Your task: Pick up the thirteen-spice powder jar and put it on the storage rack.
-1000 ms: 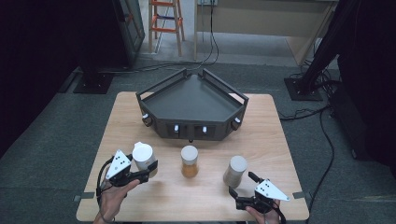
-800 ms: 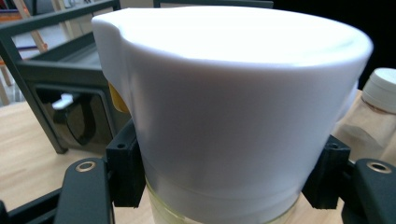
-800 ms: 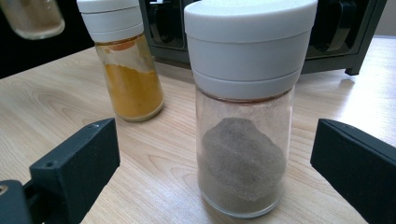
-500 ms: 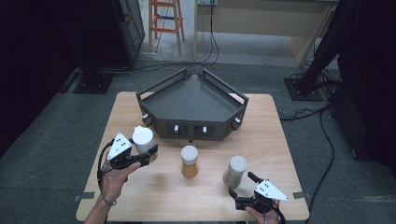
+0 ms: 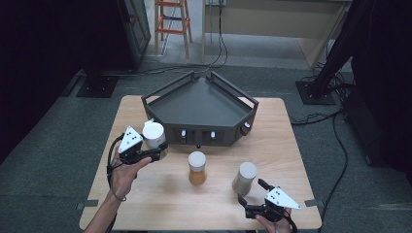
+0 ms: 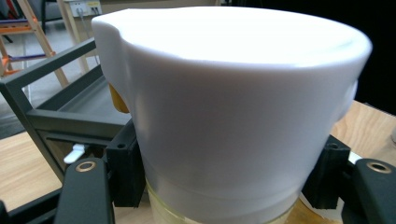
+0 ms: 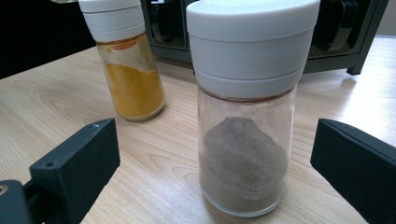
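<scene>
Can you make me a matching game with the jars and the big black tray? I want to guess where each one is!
Things:
1. jar with yellow powder
2. jar with grey powder
3. jar with the white lid
4. black tray

Places:
A. at the far side of the table
B. held in the left tool
C. in front of the open right tool
D. standing in the middle, by itself

Pairs: 1-D, 2-C, 3-B, 4-A
</scene>
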### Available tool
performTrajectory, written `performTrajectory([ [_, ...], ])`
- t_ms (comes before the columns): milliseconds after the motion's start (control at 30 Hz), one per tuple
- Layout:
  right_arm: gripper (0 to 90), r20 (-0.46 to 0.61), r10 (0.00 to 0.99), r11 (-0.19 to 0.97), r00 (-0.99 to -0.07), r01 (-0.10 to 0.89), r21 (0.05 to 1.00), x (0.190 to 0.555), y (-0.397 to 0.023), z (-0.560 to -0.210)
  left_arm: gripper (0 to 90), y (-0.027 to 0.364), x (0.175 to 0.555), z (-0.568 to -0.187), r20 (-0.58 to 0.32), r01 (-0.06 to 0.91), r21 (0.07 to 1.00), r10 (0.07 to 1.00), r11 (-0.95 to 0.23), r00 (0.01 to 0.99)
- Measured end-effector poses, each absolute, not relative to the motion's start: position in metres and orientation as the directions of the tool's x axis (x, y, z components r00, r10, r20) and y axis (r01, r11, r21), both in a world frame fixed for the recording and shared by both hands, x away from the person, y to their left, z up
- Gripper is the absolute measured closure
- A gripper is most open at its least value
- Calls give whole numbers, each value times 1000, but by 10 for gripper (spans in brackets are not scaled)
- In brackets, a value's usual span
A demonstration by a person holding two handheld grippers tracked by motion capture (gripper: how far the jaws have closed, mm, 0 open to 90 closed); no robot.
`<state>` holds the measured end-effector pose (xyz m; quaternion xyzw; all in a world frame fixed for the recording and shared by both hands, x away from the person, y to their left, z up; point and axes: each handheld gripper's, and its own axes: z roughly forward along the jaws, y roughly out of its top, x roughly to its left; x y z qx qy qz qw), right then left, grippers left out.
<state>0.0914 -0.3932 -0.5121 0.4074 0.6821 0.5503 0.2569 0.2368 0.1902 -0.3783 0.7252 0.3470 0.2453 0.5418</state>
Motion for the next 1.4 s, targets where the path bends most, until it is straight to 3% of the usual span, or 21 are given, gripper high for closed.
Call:
performTrajectory([
  [1400,12,107,831,56,-546,273,960,92,-396,-513,304,140,312,-342,-17,241,960,823,-146,567],
])
